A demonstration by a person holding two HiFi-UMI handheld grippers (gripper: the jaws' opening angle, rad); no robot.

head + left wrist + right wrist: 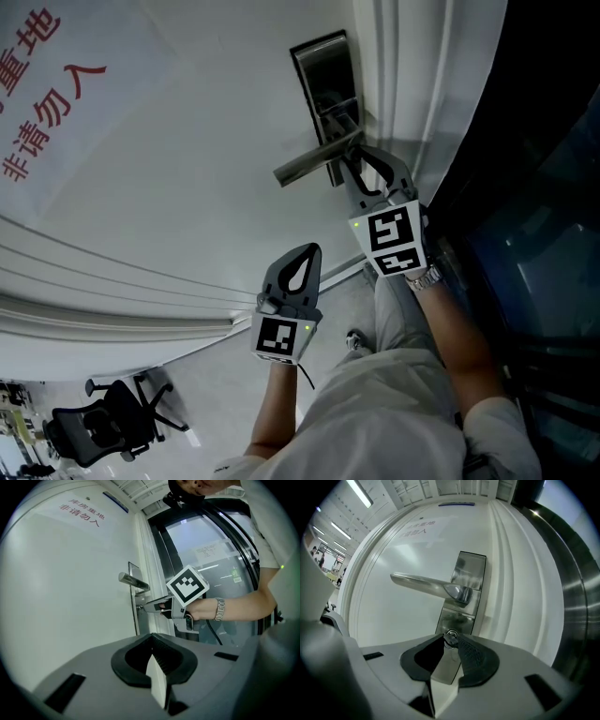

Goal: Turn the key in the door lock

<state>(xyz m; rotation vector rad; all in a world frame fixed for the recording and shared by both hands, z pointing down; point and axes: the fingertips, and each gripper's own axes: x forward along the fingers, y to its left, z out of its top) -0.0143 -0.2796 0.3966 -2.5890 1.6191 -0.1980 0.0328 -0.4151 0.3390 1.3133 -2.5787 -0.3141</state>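
The person's pale shirt is filling the bottom of the head view, and both bare forearms are reaching out from it toward the white door.

On the left, the forearm is running straight up the frame and is holding the left tongs level. They are pointing at the door from a short way back, apart from it and below and left of the lever handle. In the left gripper view these tongs are showing their jaws pressed together with nothing between them.

To the right, the other forearm, with a metal wristwatch at the wrist, is stretching further forward. It is bringing the right tongs up against the steel lock plate, just under the handle. In the right gripper view the right tongs are standing narrow, their pads pinching the key. The key is sitting in the keyhole in the lower part of the plate, directly below the handle's hub.
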